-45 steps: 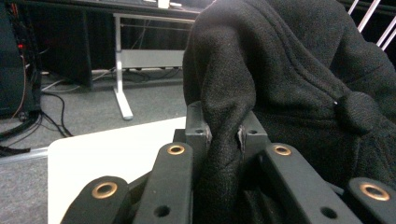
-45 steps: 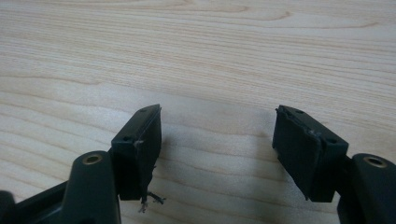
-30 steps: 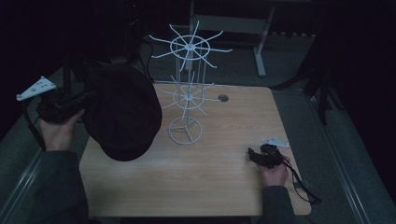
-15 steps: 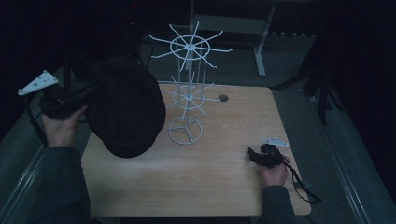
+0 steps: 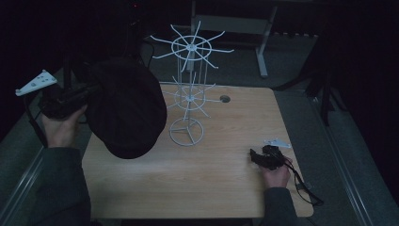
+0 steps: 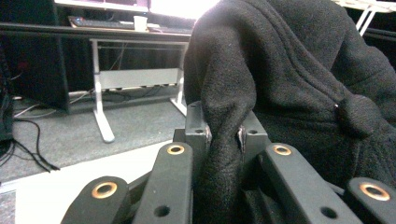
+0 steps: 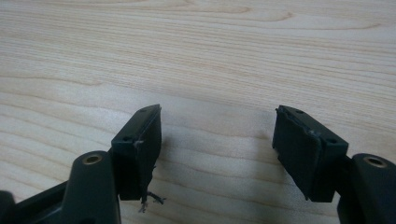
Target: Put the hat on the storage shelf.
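A black fleece hat (image 5: pixel 127 113) hangs over the table's left side, beside a white wire rack (image 5: pixel 188 94) with two tiers of spokes. My left gripper (image 5: pixel 91 89), held in a hand at the far left, is shut on the hat's edge. In the left gripper view a fold of the fabric (image 6: pixel 289 70) is pinched between the pads of the left gripper (image 6: pixel 223 133). My right gripper (image 5: pixel 254 155) rests on the wooden table (image 5: pixel 188 188) near its right edge. In the right gripper view it (image 7: pixel 217 135) stands open over bare wood, with nothing between its pads.
The rack stands on a round wire base (image 5: pixel 187 132) at the table's middle back. A small round hole (image 5: pixel 225 99) sits in the tabletop behind it. A white-legged desk (image 6: pixel 100 93) stands on the carpet beyond. The right gripper's cable (image 5: pixel 306 186) trails off the table's right corner.
My left hand has risen a little with the hat in its grip. The right hand and its gripper have stayed in place.
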{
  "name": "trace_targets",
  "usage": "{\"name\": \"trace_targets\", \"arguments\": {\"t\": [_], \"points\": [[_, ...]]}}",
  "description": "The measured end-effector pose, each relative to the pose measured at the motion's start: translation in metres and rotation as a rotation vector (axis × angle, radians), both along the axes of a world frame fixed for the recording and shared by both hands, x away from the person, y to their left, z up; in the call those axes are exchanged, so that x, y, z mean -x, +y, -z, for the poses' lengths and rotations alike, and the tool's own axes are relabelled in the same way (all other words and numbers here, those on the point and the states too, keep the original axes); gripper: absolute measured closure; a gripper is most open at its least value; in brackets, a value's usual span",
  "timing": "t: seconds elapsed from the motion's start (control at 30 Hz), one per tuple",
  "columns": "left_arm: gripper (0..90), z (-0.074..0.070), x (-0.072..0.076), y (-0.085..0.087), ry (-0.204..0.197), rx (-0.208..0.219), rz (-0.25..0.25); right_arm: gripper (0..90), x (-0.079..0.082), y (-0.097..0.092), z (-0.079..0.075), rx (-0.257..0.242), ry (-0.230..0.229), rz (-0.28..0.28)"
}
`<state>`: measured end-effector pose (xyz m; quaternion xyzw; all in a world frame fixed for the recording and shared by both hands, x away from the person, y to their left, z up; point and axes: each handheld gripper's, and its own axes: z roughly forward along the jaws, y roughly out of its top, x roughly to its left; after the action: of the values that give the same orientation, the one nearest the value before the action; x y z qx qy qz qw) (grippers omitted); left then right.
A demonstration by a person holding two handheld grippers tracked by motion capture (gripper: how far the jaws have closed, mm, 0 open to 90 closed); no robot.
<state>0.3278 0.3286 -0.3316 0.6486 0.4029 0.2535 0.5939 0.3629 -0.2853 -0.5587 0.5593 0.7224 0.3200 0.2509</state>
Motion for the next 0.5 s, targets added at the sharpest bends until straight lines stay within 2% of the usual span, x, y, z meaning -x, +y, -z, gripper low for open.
{"name": "trace_targets", "arguments": {"t": [0.5], "points": [[79.9, -0.0064, 0.0015, 0.0005, -0.032, 0.032, 0.033, 32.5, 0.0, 0.0, 0.0, 0.0, 0.0, 0.0]]}}
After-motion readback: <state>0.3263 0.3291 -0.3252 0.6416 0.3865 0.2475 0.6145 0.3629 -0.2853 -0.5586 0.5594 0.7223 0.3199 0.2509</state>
